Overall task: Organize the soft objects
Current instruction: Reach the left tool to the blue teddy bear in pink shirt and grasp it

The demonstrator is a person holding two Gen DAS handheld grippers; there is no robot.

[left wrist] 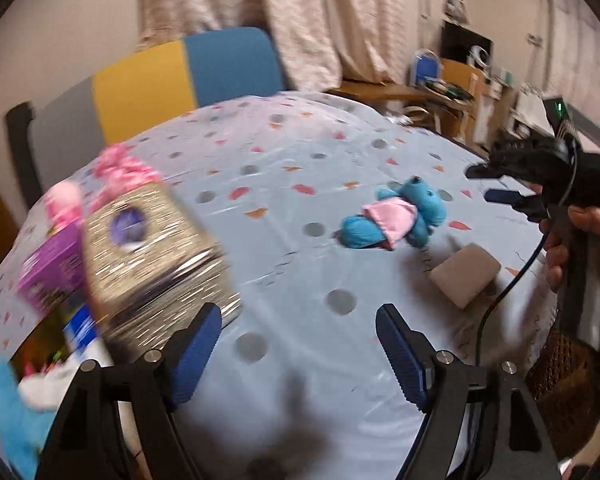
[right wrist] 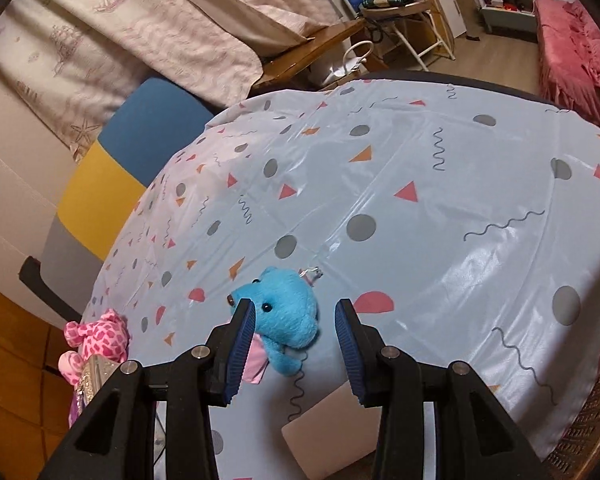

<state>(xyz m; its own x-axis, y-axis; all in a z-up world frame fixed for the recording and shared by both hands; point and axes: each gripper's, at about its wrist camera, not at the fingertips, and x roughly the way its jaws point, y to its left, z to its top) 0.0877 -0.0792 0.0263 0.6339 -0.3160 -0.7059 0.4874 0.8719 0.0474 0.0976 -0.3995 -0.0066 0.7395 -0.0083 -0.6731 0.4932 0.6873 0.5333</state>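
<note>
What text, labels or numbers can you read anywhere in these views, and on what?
No text can be read.
Purple box: has printing, blurred past reading.
Silver glitter box: purple round emblem, no readable words.
Blue-and-white package: too blurred.
Blue plush toy: no tag visible.
Tablecloth: shapes and squiggles only.

Glossy, creased plastic tablecloth [right wrist: 440,240], fuzzy blue plush toy [right wrist: 290,314], ribbed blue claw pads [right wrist: 346,344], glittery box [left wrist: 156,248]

Your two wrist cameras look steeply down past their jaws; both share the blue plush toy [left wrist: 396,218] [right wrist: 286,316] ahead.
</note>
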